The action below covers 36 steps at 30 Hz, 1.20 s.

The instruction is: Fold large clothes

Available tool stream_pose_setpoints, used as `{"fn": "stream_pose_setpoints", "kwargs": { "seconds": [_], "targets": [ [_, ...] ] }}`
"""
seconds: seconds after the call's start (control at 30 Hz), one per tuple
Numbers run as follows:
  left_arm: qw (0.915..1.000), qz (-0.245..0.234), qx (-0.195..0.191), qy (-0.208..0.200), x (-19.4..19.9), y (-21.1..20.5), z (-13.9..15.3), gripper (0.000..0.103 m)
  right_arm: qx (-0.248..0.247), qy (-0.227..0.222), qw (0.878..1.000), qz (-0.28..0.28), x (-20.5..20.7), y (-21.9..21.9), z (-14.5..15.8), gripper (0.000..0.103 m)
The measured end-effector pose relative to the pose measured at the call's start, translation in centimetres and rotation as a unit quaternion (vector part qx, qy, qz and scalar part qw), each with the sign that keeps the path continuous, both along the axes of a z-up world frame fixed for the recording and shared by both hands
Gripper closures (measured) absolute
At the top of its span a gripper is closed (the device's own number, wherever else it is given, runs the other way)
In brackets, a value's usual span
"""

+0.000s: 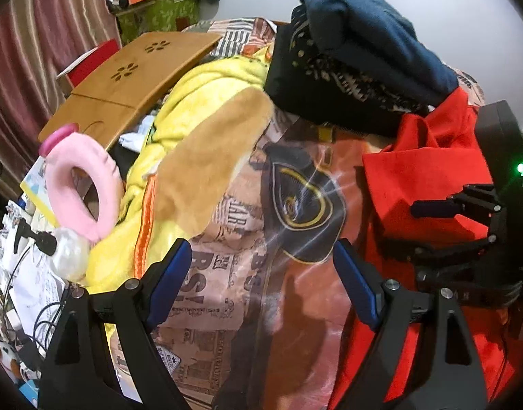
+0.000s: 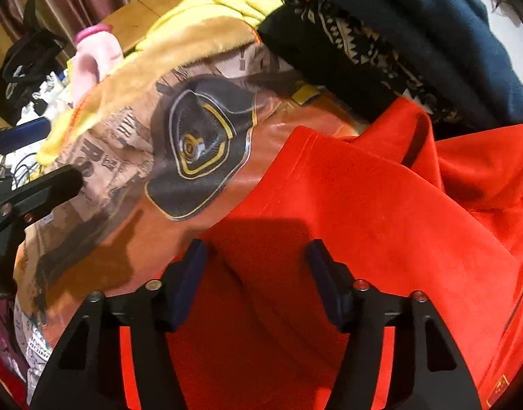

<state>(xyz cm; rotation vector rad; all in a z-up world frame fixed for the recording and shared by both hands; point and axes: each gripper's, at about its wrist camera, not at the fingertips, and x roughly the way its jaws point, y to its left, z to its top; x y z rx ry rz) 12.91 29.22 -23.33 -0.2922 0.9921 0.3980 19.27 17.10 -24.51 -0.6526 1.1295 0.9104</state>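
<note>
A red garment (image 1: 425,184) lies crumpled on the printed bedspread (image 1: 241,232), on the right in the left wrist view; it fills the lower right of the right wrist view (image 2: 364,222). My left gripper (image 1: 261,273) is open and empty above the bedspread, left of the red garment. My right gripper (image 2: 258,273) is open just over the red garment; nothing shows between its pads. It also shows in the left wrist view (image 1: 432,229), and the left gripper shows at the left edge of the right wrist view (image 2: 46,157).
A stack of dark folded clothes (image 1: 357,61) sits behind the red garment. A yellow and tan blanket (image 1: 200,136) lies to the left, with a pink ring cushion (image 1: 83,184), a wooden lap desk (image 1: 131,78) and cables (image 1: 32,266) beyond.
</note>
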Motion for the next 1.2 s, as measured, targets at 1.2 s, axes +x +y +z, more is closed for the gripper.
{"fn": "stream_pose_setpoints", "kwargs": {
  "seconds": [1.2],
  "targets": [
    [0.9868, -0.150, 0.024, 0.058, 6.0, -12.0, -3.6, 0.024, 0.291, -0.195, 0.894, -0.279, 6.8, -26.2, 22.6, 0.099]
  ]
}}
